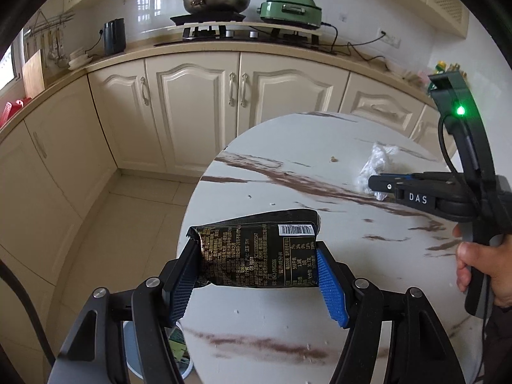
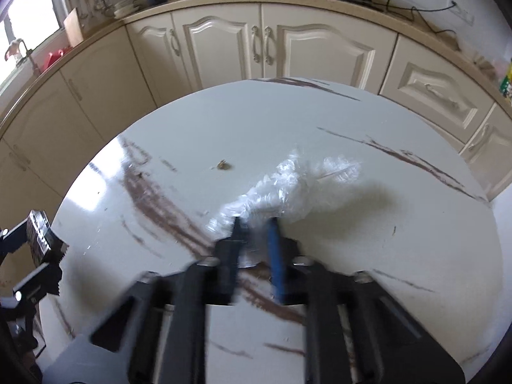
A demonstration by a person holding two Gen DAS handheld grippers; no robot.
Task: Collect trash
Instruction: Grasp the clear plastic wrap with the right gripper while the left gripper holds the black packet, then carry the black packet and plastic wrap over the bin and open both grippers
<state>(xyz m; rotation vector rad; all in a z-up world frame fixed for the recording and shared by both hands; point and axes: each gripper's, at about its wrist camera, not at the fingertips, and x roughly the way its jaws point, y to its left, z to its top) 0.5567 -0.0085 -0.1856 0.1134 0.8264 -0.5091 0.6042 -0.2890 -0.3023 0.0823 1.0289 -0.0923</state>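
Observation:
A black snack packet (image 1: 272, 224) with gold print and a barcode hangs over the left edge of the round marble table (image 1: 288, 160), and my left gripper (image 1: 257, 251) is shut on it across its width. A crumpled clear plastic wrap (image 2: 297, 179) lies on the table's right part. My right gripper (image 2: 255, 224) has its fingers close together with the near end of that wrap pinched between them. The left wrist view shows the same gripper (image 1: 372, 183) lying level against the wrap (image 1: 377, 160). From the right wrist view, the left gripper (image 2: 41, 249) and its packet sit at the table's left edge.
A small brown crumb (image 1: 333, 159) lies mid-table, with tiny white bits scattered nearby. Below the table's left edge a round white bin (image 1: 134, 352) shows. Cream cabinets (image 1: 198, 105) and a counter with pans run behind. A person's hand (image 1: 480, 265) grips the right handle.

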